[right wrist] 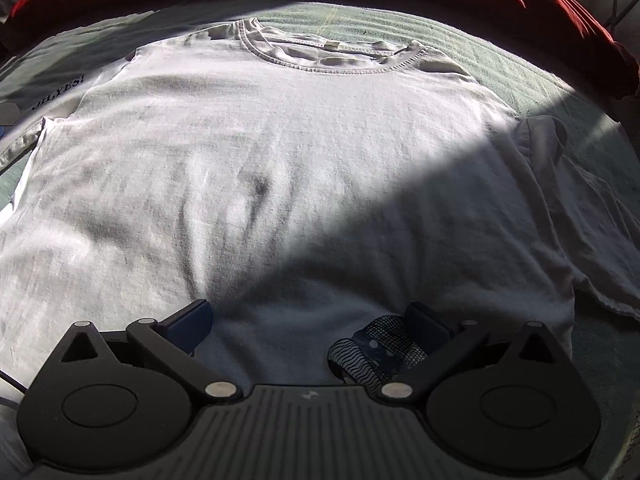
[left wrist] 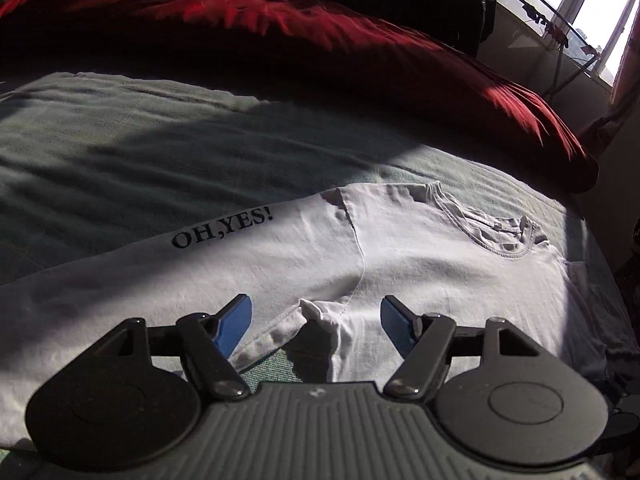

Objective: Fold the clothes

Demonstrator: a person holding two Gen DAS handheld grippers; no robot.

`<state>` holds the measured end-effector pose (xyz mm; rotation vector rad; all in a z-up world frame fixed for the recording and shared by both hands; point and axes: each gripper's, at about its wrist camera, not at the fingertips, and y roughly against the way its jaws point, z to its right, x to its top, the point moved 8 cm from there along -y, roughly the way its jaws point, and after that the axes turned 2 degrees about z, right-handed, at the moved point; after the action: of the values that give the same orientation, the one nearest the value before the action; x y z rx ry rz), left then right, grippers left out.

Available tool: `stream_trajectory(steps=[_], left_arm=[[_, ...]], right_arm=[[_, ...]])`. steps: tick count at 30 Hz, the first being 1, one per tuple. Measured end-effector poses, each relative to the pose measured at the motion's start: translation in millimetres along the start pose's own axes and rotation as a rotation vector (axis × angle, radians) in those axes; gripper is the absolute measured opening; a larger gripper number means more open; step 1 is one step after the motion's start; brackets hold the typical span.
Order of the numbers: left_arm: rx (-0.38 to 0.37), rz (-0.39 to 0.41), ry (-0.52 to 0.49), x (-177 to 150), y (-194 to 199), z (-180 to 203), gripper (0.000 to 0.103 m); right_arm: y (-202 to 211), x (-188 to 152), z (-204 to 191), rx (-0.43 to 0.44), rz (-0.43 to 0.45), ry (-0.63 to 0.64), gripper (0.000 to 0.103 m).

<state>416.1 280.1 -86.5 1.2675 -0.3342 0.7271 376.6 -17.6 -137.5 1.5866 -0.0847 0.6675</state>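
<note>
White T-shirt (right wrist: 280, 152) is spread flat on the bed (left wrist: 120, 140) for folding; both grippers' fingers (left wrist: 234, 326) are held apart, sleeve (left wrist: 316, 320) at six o'clock.

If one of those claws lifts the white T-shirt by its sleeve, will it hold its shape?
Probably not. The white T-shirt lies wrinkled and flat on the green bedspread, so it looks thin and floppy; it would likely drape. It seems light, and pushing would probably bunch it.
</note>
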Motion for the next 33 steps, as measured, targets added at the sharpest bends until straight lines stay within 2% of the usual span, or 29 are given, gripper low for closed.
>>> stream_trajectory(steps=[2,4,6,9,11,13,15,17,19,21,23,26,30,33], left_arm=[[-0.008,-0.027,0.019,-2.5,-8.3,-5.3,0.069],[-0.028,-0.048,-0.006,-13.5,-8.6,-2.1,0.071],[-0.034,-0.140,-0.005,-36.1,-12.2,-2.4,0.071],[-0.053,-0.194,-0.026,-52.9,-5.1,-2.1,0.071],[-0.055,-0.170,-0.033,-46.5,1.8,-1.7,0.071],[-0.066,-0.101,-0.047,-27.1,4.2,0.7,0.071],[-0.079,-0.068,-0.039,-14.0,-1.1,3.4,0.071],[-0.119,-0.041,-0.037,-4.3,-9.9,11.1,0.071],[-0.146,-0.054,-0.053,-6.4,-19.5,18.6,0.071],[-0.164,-0.129,-0.081,-22.9,-25.7,22.7,0.071],[-0.130,-0.179,-0.114,-41.9,-24.8,18.6,0.071],[-0.126,-0.187,-0.113,-45.8,-8.9,13.9,0.071],[-0.119,-0.069,-0.143,-14.1,-3.3,19.2,0.071],[-0.160,-0.014,-0.157,7.7,-15.8,32.3,0.069]], right_arm=[[-0.2,0.4,0.3,-0.001,-0.004,0.000,0.103],[-0.2,0.8,0.7,0.000,-0.006,0.000,0.103],[-0.3,0.4,0.6,-0.002,-0.003,0.000,0.103],[0.1,0.1,0.5,-0.005,-0.002,0.001,0.103],[0.0,-0.1,0.4,-0.005,-0.001,0.000,0.103],[-0.3,-0.1,0.4,-0.007,0.001,-0.001,0.103],[-0.4,-0.2,0.4,-0.011,0.004,-0.004,0.103],[-0.7,0.1,-0.4,-0.019,0.006,-0.007,0.103],[-1.2,0.5,-0.8,-0.023,0.005,-0.009,0.103],[-1.3,0.9,-1.0,-0.024,0.002,-0.010,0.103],[-1.1,0.9,-0.6,-0.020,0.001,-0.010,0.103],[-0.5,0.3,-0.3,-0.018,0.006,-0.011,0.103],[-0.5,-0.2,-0.6,-0.027,0.020,-0.016,0.103],[-0.6,-0.2,-0.8,-0.034,0.024,-0.018,0.103]])
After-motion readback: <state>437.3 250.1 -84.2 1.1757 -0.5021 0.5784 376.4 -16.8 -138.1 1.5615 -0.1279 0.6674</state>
